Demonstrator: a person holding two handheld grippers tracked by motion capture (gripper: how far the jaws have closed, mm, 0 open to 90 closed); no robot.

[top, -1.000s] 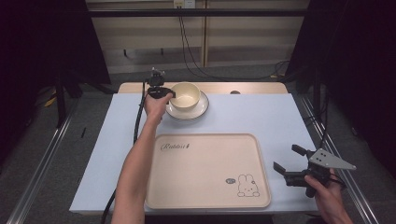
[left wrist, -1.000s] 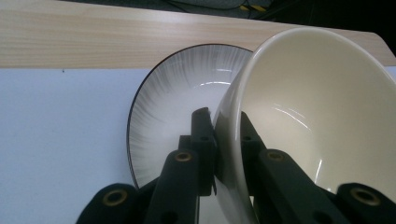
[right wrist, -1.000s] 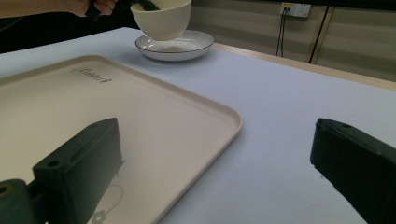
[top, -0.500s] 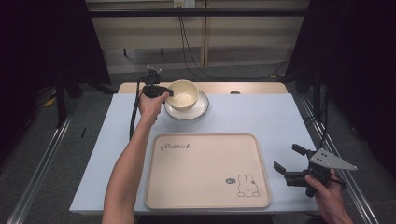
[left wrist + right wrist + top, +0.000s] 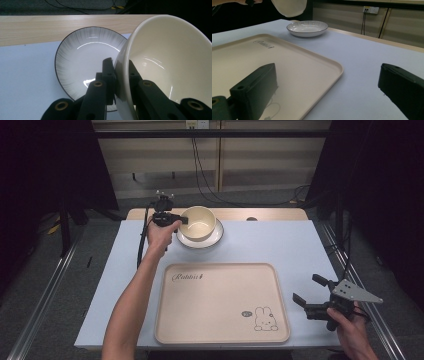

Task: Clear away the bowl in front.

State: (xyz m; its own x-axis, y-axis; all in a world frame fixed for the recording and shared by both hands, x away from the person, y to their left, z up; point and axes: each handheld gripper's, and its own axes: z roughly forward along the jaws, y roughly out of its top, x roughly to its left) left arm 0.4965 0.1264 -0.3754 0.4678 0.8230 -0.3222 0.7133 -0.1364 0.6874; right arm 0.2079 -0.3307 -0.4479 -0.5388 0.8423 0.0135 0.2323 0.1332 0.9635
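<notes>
The cream ceramic bowl point(image 5: 165, 67) is pinched by its rim in the left gripper point(image 5: 121, 75), lifted above the grey-rimmed white plate point(image 5: 85, 60) at the far side, while the right gripper point(image 5: 314, 292) is held wide open and empty at the near right.

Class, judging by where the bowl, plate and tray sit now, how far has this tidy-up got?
Early stage. The left hand-held gripper has clamped the cream bowl by its rim and lifted it clear of the plate. The tray holds nothing yet, and the right hand-held gripper waits open beside it. Where the bowl is headed is unclear.
</notes>
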